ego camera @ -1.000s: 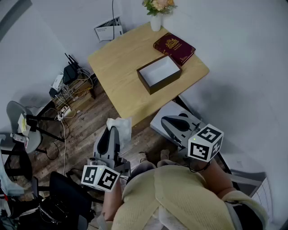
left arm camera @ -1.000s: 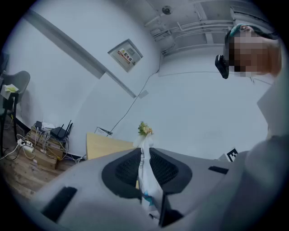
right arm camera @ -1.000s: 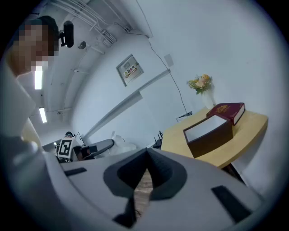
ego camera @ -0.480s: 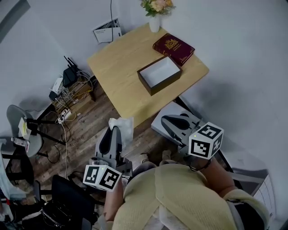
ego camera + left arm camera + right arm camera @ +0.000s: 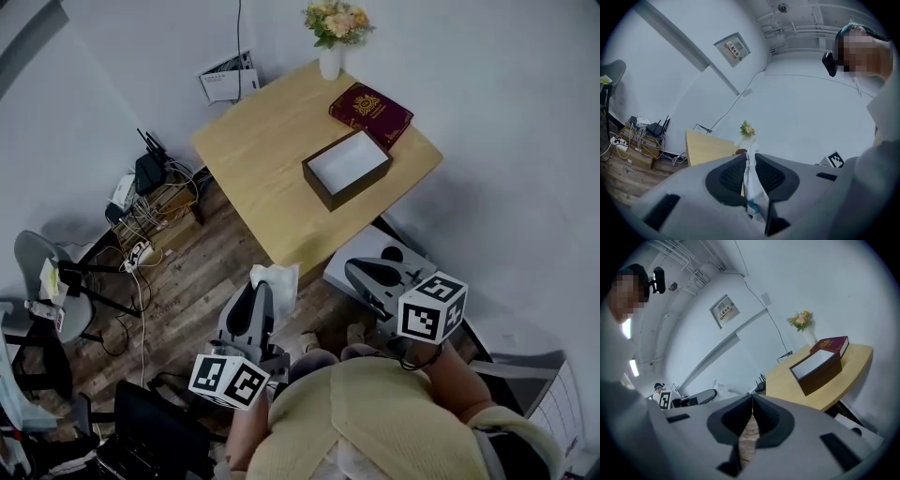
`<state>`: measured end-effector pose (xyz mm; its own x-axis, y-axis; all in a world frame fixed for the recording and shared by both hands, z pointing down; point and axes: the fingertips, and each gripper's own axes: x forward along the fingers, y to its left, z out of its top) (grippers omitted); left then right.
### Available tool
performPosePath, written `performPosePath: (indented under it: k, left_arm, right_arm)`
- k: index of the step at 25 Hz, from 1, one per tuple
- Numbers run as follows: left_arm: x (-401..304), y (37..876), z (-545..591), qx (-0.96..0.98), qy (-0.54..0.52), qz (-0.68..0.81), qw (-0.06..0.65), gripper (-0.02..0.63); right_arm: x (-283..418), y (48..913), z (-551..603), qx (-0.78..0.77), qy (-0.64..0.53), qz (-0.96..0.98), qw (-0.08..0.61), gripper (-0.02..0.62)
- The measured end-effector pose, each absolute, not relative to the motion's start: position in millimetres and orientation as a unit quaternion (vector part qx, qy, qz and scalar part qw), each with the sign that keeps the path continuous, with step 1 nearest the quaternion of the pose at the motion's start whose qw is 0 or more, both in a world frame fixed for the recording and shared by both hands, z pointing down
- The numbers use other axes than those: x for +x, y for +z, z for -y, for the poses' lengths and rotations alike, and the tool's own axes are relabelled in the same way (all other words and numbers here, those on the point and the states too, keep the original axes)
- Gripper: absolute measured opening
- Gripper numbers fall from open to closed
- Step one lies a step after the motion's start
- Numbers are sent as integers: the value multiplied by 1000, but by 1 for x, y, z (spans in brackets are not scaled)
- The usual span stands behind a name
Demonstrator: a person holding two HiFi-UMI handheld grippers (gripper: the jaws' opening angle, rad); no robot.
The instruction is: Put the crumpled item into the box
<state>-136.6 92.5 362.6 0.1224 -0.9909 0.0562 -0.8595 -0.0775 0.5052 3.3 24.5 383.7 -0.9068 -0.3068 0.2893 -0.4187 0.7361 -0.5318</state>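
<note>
A crumpled white tissue (image 5: 278, 282) (image 5: 751, 180) is pinched in my left gripper (image 5: 262, 292) (image 5: 750, 164), which is shut on it and held over the wooden floor, short of the table's near corner. The open brown box (image 5: 346, 168) (image 5: 817, 369) with a white inside stands on the light wooden table (image 5: 262, 155) (image 5: 787, 380), ahead and to the right. My right gripper (image 5: 366, 270) (image 5: 752, 401) is shut with nothing between its jaws, low beside the table's near right edge.
A dark red book (image 5: 371, 106) (image 5: 830, 344) lies behind the box. A white vase of flowers (image 5: 333, 37) (image 5: 747, 130) stands at the table's far corner. Routers and cables (image 5: 155, 192) clutter the floor at left, with a grey chair (image 5: 42, 281). A white case (image 5: 394, 267) lies under my right gripper.
The whole view has shifted: table and box sit slightly lower and to the right in the frame. Both grippers keep their hold and pose, the left one still shut on the tissue.
</note>
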Motion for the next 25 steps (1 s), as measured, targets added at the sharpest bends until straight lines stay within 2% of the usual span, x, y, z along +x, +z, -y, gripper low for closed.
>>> performPosePath:
  k: [12, 25]
  left_arm:
    - [-160, 378, -103, 754, -117, 610, 216, 72]
    - [-166, 379, -77, 754, -106, 614, 209, 72]
  right_arm:
    - [-35, 395, -42, 225, 312, 916, 115, 29]
    - [-45, 393, -3, 243, 304, 914, 113, 29]
